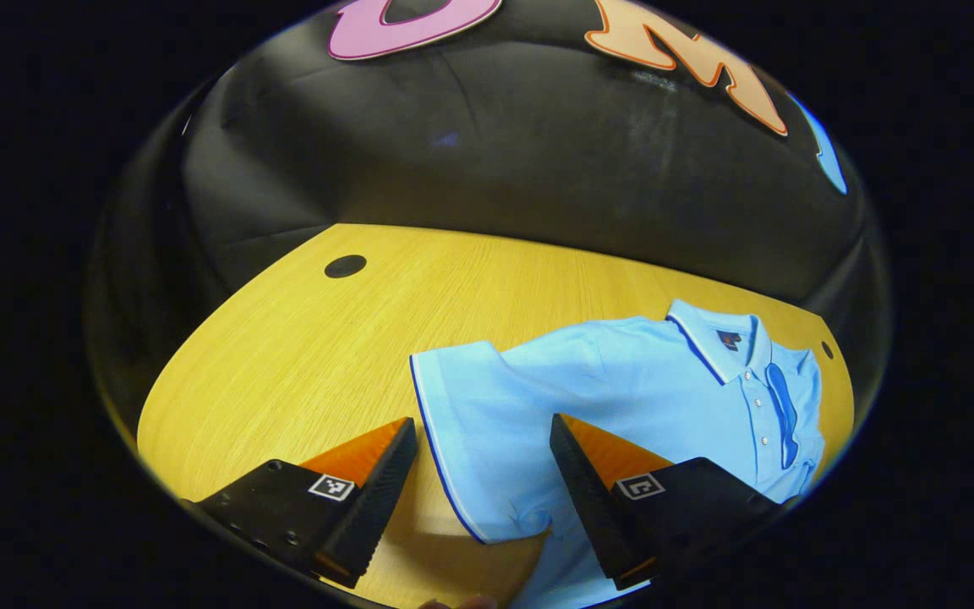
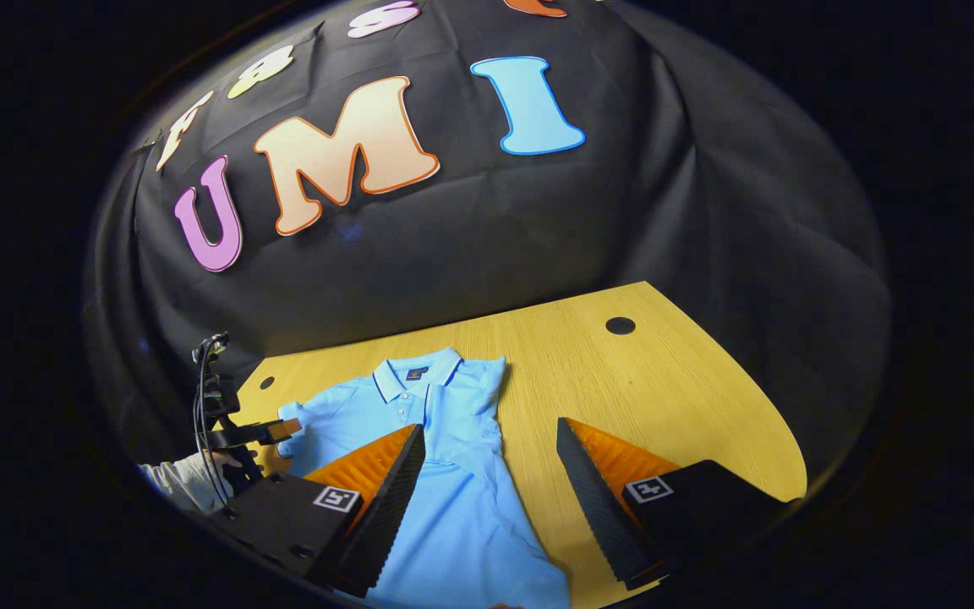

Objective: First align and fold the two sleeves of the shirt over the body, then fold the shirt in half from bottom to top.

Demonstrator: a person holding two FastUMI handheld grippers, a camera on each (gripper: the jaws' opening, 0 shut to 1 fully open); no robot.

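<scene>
Wooden table (image 1: 301, 355) (dark round holes (image 1: 345, 266))

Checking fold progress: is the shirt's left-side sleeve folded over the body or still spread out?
Spread. In the left gripper view the sleeve lies flat on the table, pointing away from the shirt body.

A: Count? One shirt (image 2: 445, 474), one desk (image 2: 664, 381).
B: Hand-held grippers: two, left hand-held gripper (image 1: 483, 461), right hand-held gripper (image 2: 491, 461). Two dark round spots in desk (image 2: 620, 325).

Both views look down and forward across the worktop (image 1: 301, 338) toward the booth wall (left closer), sharing the polo shirt (image 2: 445, 474).
</scene>
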